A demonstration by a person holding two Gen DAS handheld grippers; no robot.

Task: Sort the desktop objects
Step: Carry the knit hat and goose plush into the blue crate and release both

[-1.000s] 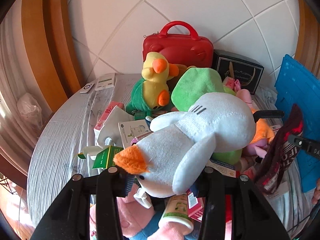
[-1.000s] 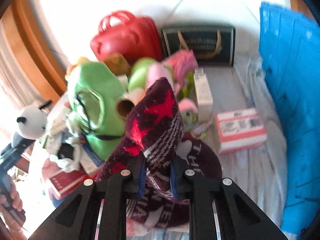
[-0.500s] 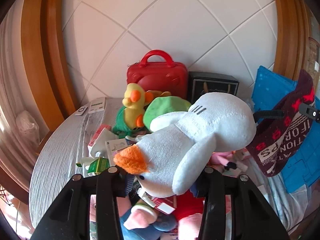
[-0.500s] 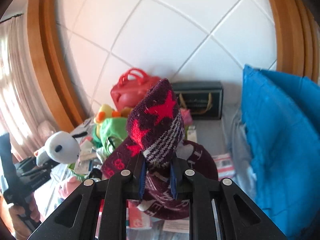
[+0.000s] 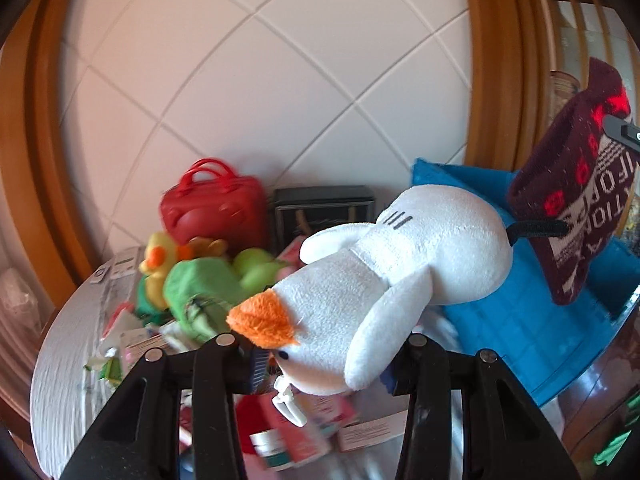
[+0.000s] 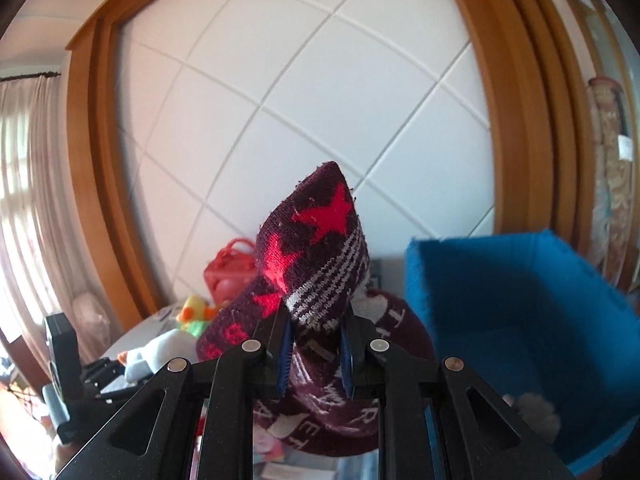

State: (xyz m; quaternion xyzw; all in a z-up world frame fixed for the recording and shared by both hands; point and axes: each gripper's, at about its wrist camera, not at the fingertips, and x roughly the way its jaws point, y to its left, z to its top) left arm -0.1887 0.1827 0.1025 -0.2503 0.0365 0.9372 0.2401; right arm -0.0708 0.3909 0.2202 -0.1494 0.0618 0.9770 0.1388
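A white plush duck [image 5: 384, 272] with an orange beak hangs above the table, and my left gripper [image 5: 324, 356] is shut on it near its head. My right gripper [image 6: 316, 344] is shut on a dark maroon knit hat [image 6: 320, 248] with red stars and white stripes; the hat [image 5: 576, 208] also shows high at the right of the left wrist view. A blue fabric bin [image 6: 520, 320] stands open just right of the hat, with a grey pompom [image 6: 536, 412] inside. The white duck [image 6: 160, 352] and left gripper sit low at left in the right wrist view.
On the round grey table [image 5: 64, 344] lie a red handbag [image 5: 216, 208], a black gift box [image 5: 324, 208], a yellow duck plush [image 5: 160, 256], a green plush [image 5: 200, 292] and several small boxes. A white tiled wall framed in wood stands behind. The blue bin [image 5: 520, 328] is at right.
Both grippers have risen well above the table with their loads. The hat has moved up toward the blue bin, and the table clutter now sits lower and smaller in both views.
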